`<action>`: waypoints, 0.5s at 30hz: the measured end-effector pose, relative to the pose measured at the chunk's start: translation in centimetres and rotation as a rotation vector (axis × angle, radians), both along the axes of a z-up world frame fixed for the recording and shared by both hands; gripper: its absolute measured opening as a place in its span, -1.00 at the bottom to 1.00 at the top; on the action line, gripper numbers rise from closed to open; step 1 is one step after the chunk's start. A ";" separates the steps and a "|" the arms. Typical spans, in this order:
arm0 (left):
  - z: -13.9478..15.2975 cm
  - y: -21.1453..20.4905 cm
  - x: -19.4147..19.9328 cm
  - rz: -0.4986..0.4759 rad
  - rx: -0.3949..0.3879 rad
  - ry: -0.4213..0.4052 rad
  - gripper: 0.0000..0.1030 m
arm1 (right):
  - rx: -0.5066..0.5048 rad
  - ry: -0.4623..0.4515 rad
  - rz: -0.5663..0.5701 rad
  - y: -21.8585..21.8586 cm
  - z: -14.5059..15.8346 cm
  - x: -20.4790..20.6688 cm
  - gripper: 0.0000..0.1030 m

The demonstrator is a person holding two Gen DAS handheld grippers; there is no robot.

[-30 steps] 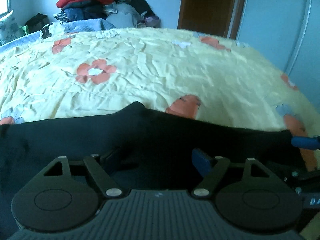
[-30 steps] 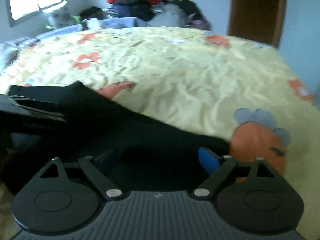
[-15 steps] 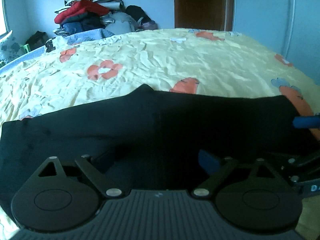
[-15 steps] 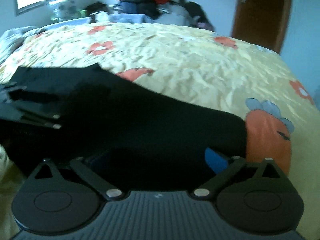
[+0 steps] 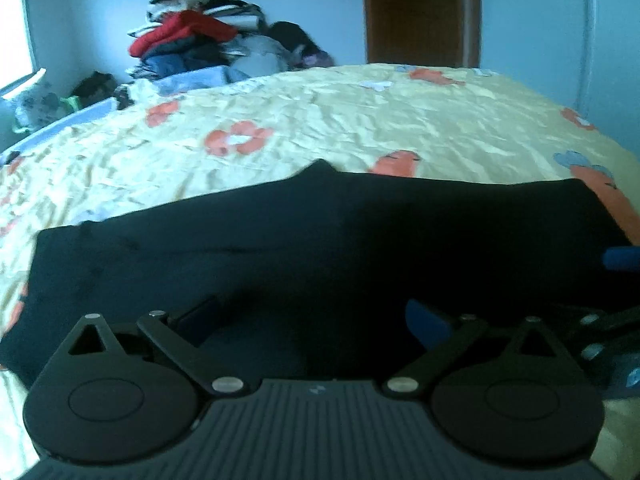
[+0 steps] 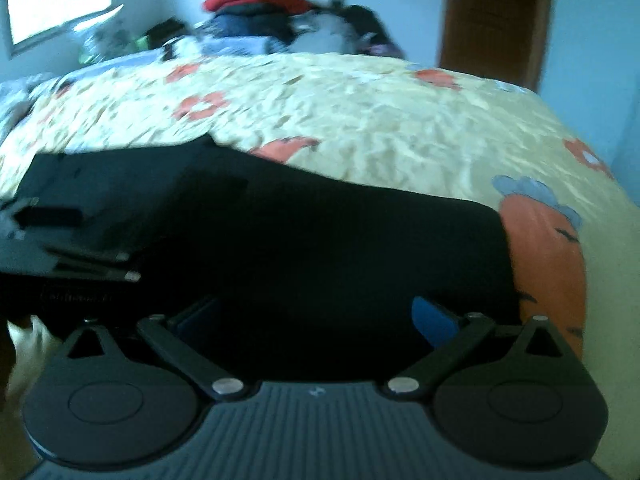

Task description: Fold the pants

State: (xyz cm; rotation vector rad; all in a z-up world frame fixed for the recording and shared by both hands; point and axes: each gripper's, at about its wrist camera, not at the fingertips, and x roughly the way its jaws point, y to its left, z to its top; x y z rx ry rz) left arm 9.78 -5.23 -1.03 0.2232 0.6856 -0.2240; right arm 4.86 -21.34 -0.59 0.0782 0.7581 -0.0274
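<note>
Black pants [image 5: 320, 240], one pair, under two tongs [image 5: 312, 316] [image 6: 316, 316], both spread wide.

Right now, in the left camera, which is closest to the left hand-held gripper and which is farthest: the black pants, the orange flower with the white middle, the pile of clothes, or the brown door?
1. Black pants: right at the left hand-held gripper.
2. Orange flower with white middle: mid-bed, left.
3. Pile of clothes: behind the bed, left.
4. Brown door: back wall, right.
</note>
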 end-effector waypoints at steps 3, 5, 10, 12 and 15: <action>0.1 1.0 0.0 0.011 -0.013 0.006 0.98 | 0.031 0.009 -0.033 0.0 -0.5 0.0 1.00; 0.1 1.9 0.0 0.021 -0.039 0.023 0.98 | -0.035 0.016 -0.029 0.7 -0.8 0.1 1.00; 0.1 3.9 -0.2 0.058 -0.054 0.034 0.97 | -0.073 -0.009 -0.043 1.4 -1.2 -0.3 1.00; 0.1 4.7 -0.4 0.068 -0.045 0.030 0.98 | -0.074 -0.023 -0.041 1.4 -1.4 -0.5 1.00; 0.2 6.1 -0.4 0.076 -0.071 0.033 1.00 | -0.083 -0.053 -0.043 1.6 -1.7 -0.9 1.00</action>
